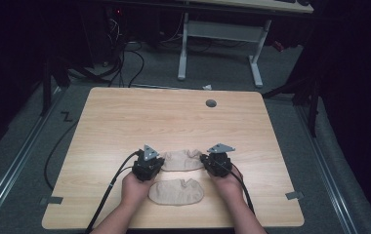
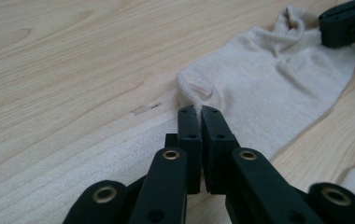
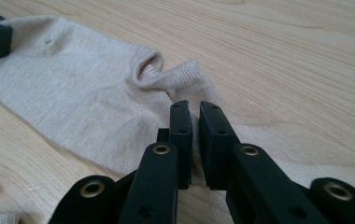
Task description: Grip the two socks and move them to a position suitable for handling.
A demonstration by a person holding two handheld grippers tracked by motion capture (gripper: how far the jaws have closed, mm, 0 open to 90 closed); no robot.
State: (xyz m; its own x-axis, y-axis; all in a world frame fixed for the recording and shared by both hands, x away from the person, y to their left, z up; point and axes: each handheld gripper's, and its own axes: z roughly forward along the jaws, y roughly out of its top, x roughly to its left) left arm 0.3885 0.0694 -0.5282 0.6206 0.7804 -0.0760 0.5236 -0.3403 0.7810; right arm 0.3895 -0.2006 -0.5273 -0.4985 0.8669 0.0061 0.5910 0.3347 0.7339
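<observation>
Both grippers pinch the far sock (image 1: 181, 160), left gripper (image 2: 199, 112) at its toe, right gripper (image 3: 193, 108) at its cuff; lift evenly, clear of the near sock (image 1: 176, 191).

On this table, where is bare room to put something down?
The far half of the table, from the grey round cap down to the farther sock, is bare, as are the strips left and right of the hands. It is crowded near the front edge, around both socks and grippers.
</observation>
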